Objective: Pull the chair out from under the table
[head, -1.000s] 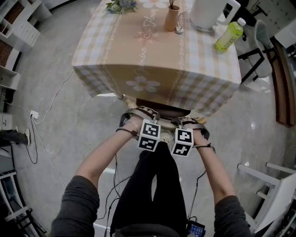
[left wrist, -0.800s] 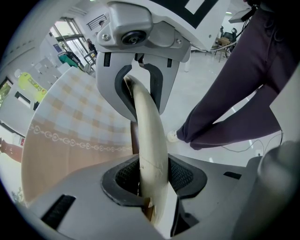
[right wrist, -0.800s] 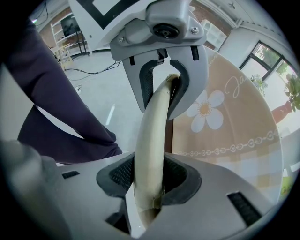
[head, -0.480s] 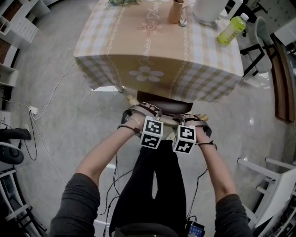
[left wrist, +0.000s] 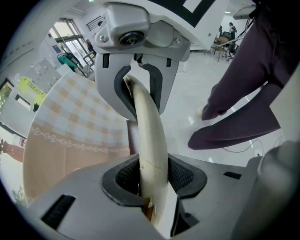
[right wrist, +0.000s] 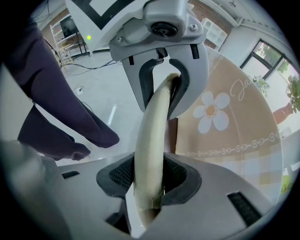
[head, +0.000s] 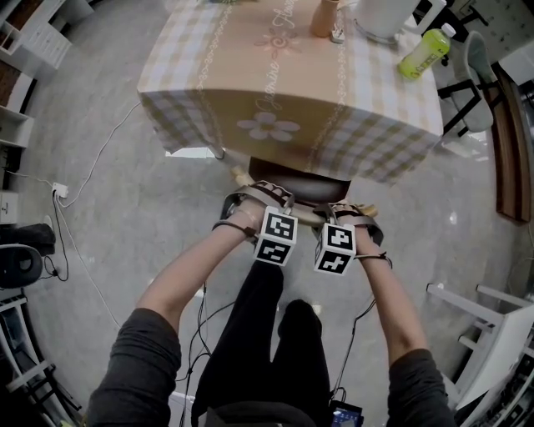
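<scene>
The chair's pale curved back rail (head: 307,216) lies just off the table's near edge, and its dark brown seat (head: 299,185) shows partly from under the checked tablecloth (head: 292,92). My left gripper (head: 264,200) is shut on the rail's left part, my right gripper (head: 350,215) on its right part. In the left gripper view the cream rail (left wrist: 149,136) runs between the padded jaws of the left gripper (left wrist: 151,180) up to the other gripper. The right gripper view shows the same rail (right wrist: 152,140) clamped in the right gripper (right wrist: 150,180).
A green bottle (head: 420,52), a vase (head: 325,18) and a white container (head: 388,12) stand on the table's far end. A white chair (head: 492,321) is at the right, a dark chair (head: 471,79) beyond. Cables (head: 75,242) trail on the grey floor at the left. The person's legs (head: 267,334) are below the grippers.
Both grippers and the rail have come back from the table. More of the brown seat shows beyond the cloth's edge. One leg has stepped back.
</scene>
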Demonstrator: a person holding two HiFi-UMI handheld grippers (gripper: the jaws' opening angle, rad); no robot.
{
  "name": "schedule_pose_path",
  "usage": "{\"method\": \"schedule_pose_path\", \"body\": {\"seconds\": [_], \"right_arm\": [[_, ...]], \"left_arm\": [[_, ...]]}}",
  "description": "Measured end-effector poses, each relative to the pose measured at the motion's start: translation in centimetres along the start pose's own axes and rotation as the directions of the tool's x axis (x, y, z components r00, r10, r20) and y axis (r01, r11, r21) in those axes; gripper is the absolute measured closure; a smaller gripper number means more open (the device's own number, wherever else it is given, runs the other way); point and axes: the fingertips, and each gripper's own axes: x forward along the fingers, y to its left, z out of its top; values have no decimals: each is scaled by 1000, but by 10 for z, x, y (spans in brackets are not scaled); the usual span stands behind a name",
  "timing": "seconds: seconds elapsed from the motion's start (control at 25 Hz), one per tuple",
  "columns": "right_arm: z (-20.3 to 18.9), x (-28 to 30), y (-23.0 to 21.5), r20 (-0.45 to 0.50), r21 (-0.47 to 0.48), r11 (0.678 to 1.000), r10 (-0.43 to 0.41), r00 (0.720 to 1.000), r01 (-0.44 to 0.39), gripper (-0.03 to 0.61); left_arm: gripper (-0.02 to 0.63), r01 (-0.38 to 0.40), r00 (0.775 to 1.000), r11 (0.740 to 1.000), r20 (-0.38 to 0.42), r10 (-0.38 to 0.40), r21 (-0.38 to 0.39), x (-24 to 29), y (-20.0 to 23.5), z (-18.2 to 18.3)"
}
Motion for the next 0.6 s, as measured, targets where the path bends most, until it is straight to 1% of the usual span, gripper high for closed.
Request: {"method": "schedule_pose_path", "body": {"seconds": [0.32, 0.6], "right_arm": [[4, -5, 14, 12, 0, 1000, 2, 1000, -2, 437], [7, -7, 41, 19, -10, 1000, 12, 1000, -12, 437]], "left_arm": [[463, 3, 1000, 1000, 6, -3, 4, -4, -15, 6], [462, 1, 1000, 1000, 1, -1, -11, -6, -39, 15]]}}
